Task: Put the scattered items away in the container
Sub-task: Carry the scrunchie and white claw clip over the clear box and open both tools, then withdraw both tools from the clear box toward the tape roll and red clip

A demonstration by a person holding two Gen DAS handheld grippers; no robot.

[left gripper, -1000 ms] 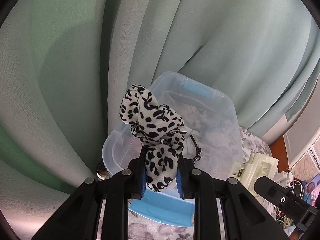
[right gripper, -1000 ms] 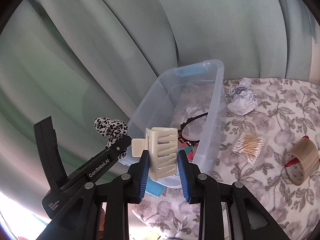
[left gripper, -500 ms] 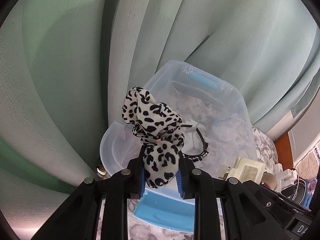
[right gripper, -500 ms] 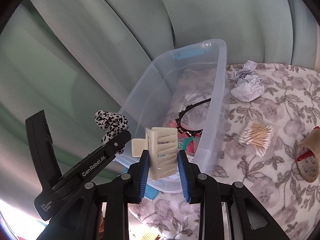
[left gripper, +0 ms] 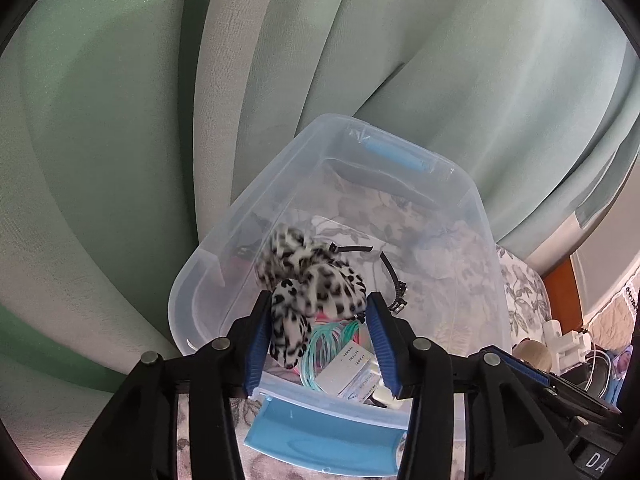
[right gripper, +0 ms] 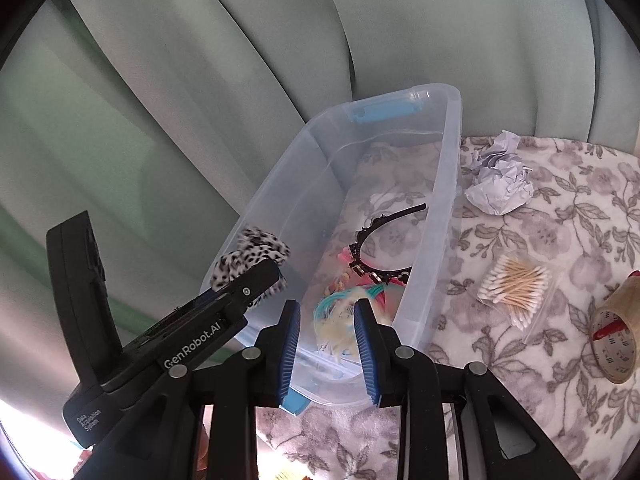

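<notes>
Leopard-print fabric, the scrunchie [left gripper: 296, 256], is slipping in a blur from the left gripper [left gripper: 319, 300], whose jaws are opening over the near end of the clear container [left gripper: 240, 208]. The sound way to finish is to spread them fully and hold above the rim until the cloth clears the left pad it seems to brush. Over that same near end the right gripper [right gripper: 326, 308] stands released, the cream hair claw [right gripper: 336, 332] a blur below its pads and inside the container, whereas a second ago both pieces sat clamped upright in their jaws.
</notes>
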